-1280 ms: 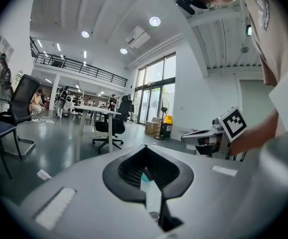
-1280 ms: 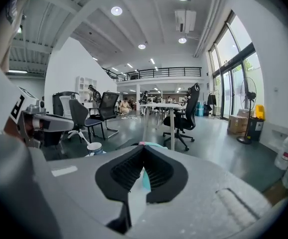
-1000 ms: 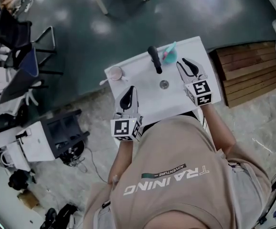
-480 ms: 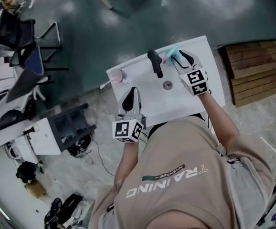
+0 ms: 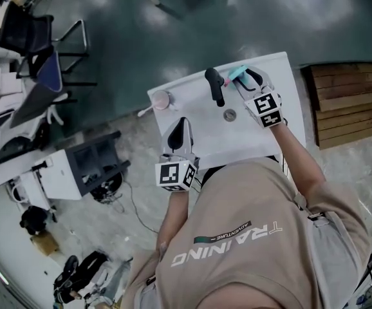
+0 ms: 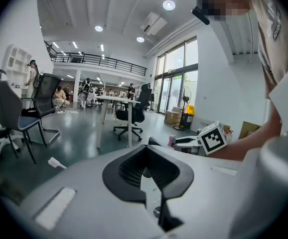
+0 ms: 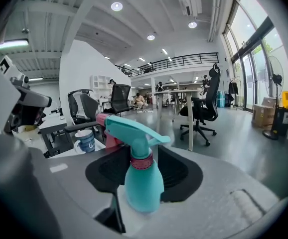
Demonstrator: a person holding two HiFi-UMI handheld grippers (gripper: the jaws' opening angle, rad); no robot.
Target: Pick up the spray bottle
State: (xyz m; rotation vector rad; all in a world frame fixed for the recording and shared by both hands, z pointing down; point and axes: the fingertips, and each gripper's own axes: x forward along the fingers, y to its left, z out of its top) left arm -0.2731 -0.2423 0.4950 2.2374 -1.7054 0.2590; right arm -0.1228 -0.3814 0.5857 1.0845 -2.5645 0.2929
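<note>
Spray bottle (image 7: 143, 183) upright at centre of right gripper view, between right gripper's (image 5: 250, 81) parted jaws, unpinched. Probably light, slick plastic; grip belly below collar. Left gripper (image 5: 181, 132) parted, empty.

Teal spray bottle (image 7: 143, 180) stands upright on white table (image 5: 237, 140).

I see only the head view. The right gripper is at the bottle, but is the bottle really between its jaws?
Observer: Yes. In the right gripper view the bottle stands upright between the jaws of the right gripper.
Operator: Are the jaws shut on it?
Observer: No, they are apart, with a gap on each side of the bottle.
Operator: And the left gripper?
Observer: The left gripper has its jaws apart, with nothing between them.
</note>
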